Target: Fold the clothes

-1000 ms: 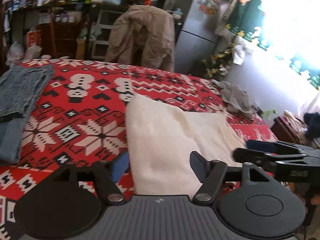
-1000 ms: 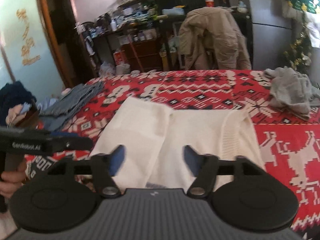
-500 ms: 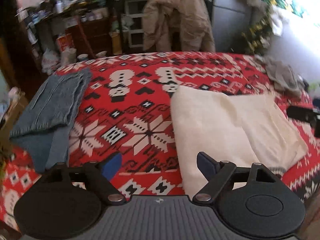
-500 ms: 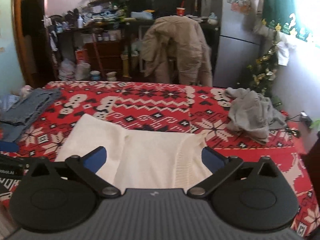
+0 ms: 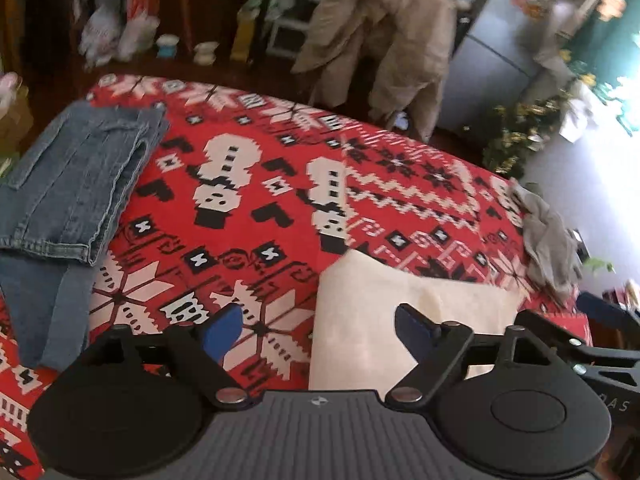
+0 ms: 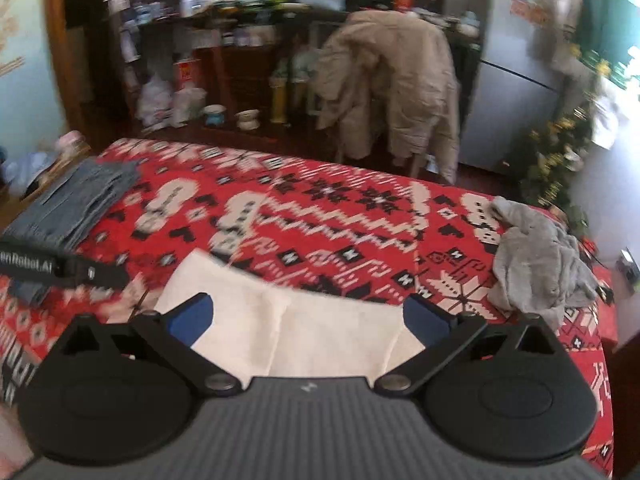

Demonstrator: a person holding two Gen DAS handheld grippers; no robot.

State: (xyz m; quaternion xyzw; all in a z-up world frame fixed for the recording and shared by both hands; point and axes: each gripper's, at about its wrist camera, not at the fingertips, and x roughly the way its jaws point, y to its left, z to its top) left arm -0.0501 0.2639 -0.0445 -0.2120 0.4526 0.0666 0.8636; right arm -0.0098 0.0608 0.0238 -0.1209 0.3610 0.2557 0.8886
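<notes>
A: We see left gripper (image 5: 318, 330) and right gripper (image 6: 308, 318) spread wide, holding nothing, above the cream garment (image 6: 320, 332).

B: Agreed. Flat knit, folded, at 6 o'clock on the red patterned blanket (image 5: 280, 184); denim (image 5: 76, 184) at 9, crumpled grey cloth (image 6: 540, 260) at 3.

Daylit from a blown-out window (image 5: 624, 92) at upper right, glaring white. Dim toward the cluttered shelves (image 6: 224, 32). Motion-blurred throughout, worse in the right wrist view. Fisheye-bent, dark-cornered edges.

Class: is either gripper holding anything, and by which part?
Nothing is held. Left gripper and right gripper are both open above the folded cream knitted garment.
</notes>
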